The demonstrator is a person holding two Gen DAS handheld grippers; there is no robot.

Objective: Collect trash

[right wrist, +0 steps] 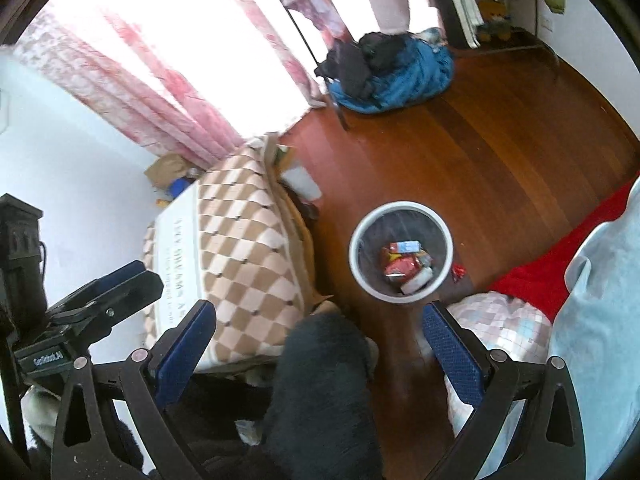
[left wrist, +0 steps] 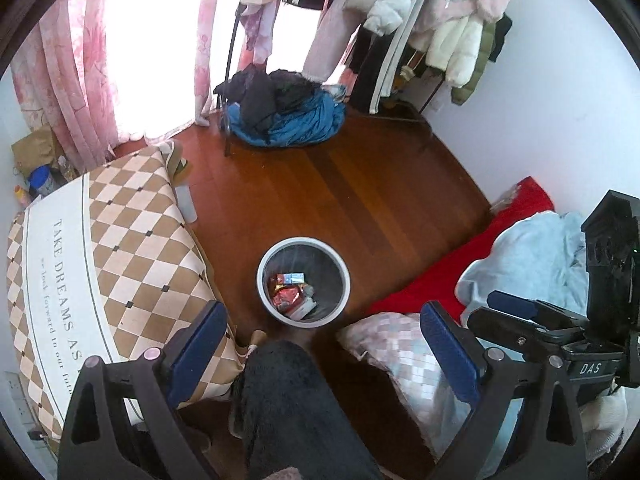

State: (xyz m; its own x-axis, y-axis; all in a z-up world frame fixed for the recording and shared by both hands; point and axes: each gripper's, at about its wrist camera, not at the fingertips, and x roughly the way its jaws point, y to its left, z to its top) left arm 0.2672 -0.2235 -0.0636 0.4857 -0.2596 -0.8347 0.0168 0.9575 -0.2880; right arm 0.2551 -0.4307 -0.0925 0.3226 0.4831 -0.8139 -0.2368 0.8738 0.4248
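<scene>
Lower centre of both views, the waste bin (left wrist: pixel 303 281) is seen already holding wrappers (right wrist: pixel 404 266); one red scrap (right wrist: pixel 458 271) is left on the floor just right of it. Left tongs (left wrist: pixel 320 356) and right tongs (right wrist: pixel 318 354) are held open, empty.

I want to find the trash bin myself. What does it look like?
Look at the brown wooden floor between the checkered brown-and-cream cushion and the red blanket. The round white-rimmed bin stands there, the only thing holding colourful wrappers.
</scene>
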